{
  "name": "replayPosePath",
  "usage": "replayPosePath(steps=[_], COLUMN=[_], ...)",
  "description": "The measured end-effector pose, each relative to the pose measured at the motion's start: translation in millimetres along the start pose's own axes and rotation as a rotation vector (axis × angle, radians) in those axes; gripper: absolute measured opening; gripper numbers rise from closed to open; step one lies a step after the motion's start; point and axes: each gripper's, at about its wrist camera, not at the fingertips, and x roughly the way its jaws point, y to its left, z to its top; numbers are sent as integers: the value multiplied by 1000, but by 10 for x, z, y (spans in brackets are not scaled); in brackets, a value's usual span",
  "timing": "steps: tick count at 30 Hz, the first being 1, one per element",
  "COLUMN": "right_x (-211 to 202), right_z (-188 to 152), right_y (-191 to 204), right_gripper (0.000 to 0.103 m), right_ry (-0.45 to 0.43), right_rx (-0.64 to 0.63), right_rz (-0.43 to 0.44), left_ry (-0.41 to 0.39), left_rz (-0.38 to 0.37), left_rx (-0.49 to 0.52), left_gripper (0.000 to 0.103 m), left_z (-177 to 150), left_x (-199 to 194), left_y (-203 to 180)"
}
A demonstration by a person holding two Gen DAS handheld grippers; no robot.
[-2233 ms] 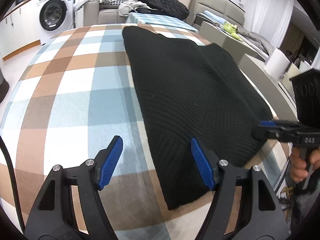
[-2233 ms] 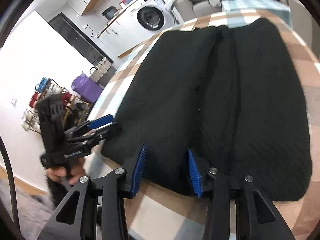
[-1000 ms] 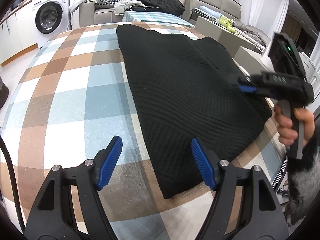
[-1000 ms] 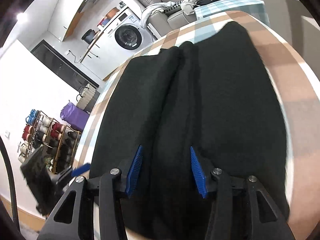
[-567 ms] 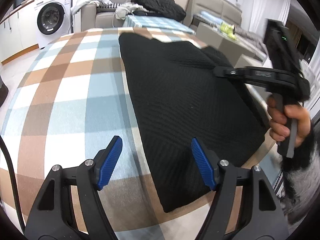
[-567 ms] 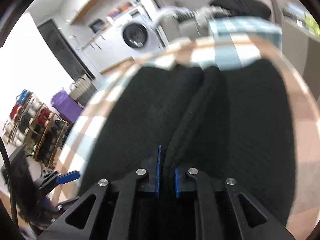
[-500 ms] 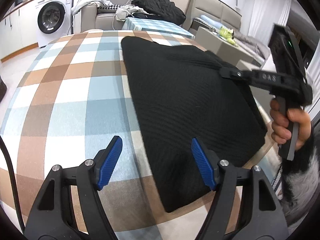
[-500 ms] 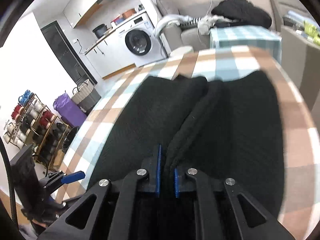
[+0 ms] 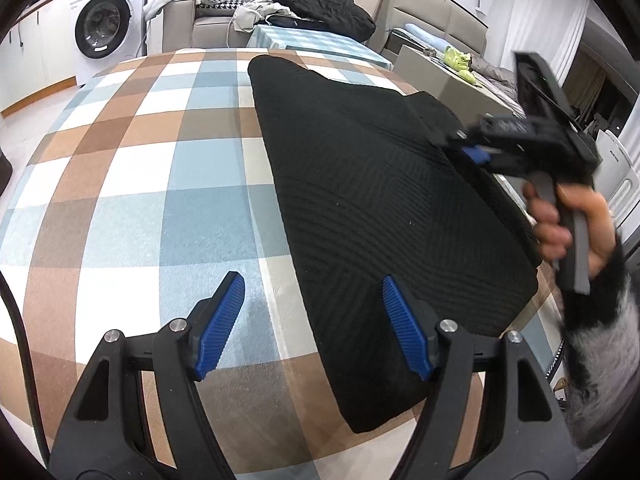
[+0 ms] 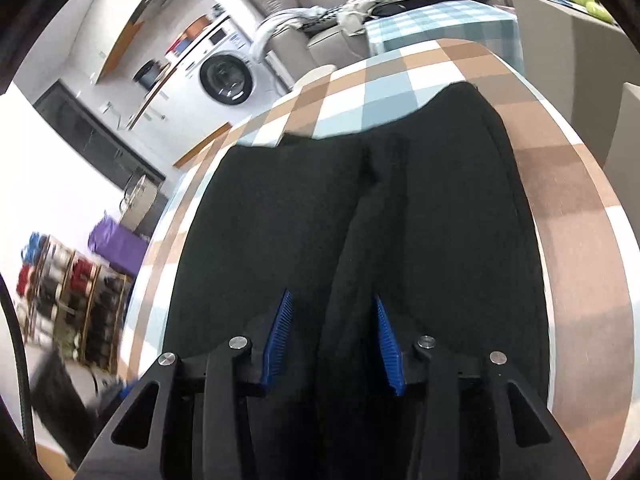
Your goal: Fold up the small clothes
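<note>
A black knitted garment [image 9: 372,184] lies folded lengthwise on the checked tablecloth [image 9: 132,160]. My left gripper [image 9: 312,320] is open and empty, low over the garment's near left edge. My right gripper [image 10: 332,332] is open, its blue pads either side of the raised centre fold of the garment [image 10: 360,232]. In the left wrist view the right gripper [image 9: 476,152] hangs over the garment's right side, held by a hand.
A washing machine [image 9: 104,36] stands at the back left. A sofa with dark clothes [image 9: 320,0] is behind the table. A shelf of spools [image 10: 64,292] stands on the floor to the left. The table edge [image 10: 568,240] runs close along the garment's right side.
My right gripper was shut on the centre fold half a second ago; it has let go and stands open now. It has drawn back toward the right. My left gripper has stayed put.
</note>
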Motion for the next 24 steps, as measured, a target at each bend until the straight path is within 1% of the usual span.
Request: replayPosePath(steps=[2, 3, 4, 5, 7, 8, 9, 11, 12, 13, 14, 15, 16, 17, 19, 21, 24], right_x=[100, 170, 213, 220, 92, 25, 24, 146, 266, 309, 332, 290, 222, 167, 7, -107, -219], right_z=[145, 214, 273, 313, 364, 358, 371, 405, 413, 405, 377, 313, 231, 157, -43, -215, -419], right_y=[-1, -2, 12, 54, 237, 341, 403, 389, 333, 302, 263, 220, 181, 152, 75, 24, 19], right_gripper=[42, 38, 19, 11, 11, 11, 11, 11, 14, 19, 21, 28, 38, 40, 41, 41, 41], right_ry=[-2, -2, -1, -11, -106, -143, -146, -100, -48, -25, -8, -13, -13, -10, 10, 26, 42], right_rx=[17, 27, 30, 17, -64, -113, -142, -142, -125, -109, -86, -66, -56, -50, -12, 6, -8], right_rz=[-5, -19, -36, -36, -48, -73, -104, -144, -180, -196, -186, -143, -109, -90, 5, 63, 77], left_ry=[-1, 0, 1, 1, -3, -3, 0, 8, 10, 10, 11, 11, 11, 11, 12, 9, 8], left_rz=[9, 11, 11, 8, 13, 17, 24, 30, 28, 28, 30, 32, 32, 30, 29, 29, 30], left_rx=[9, 9, 7, 5, 7, 9, 8, 5, 5, 6, 7, 8, 5, 2, -1, 4, 13], left_gripper=[69, 69, 69, 69, 69, 69, 69, 69, 69, 69, 69, 69, 69, 69, 69, 69, 69], left_z=[17, 24, 33, 42, 55, 56, 57, 46, 39, 27, 15, 3, -7, -20, -27, -27, -22], left_x=[19, 26, 29, 29, 25, 27, 37, 50, 49, 40, 32, 22, 11, -6, -16, -17, -4], left_y=[-6, -4, 0, 4, 13, 20, 31, 49, 54, 58, 64, 69, 76, 77, 82, 73, 52])
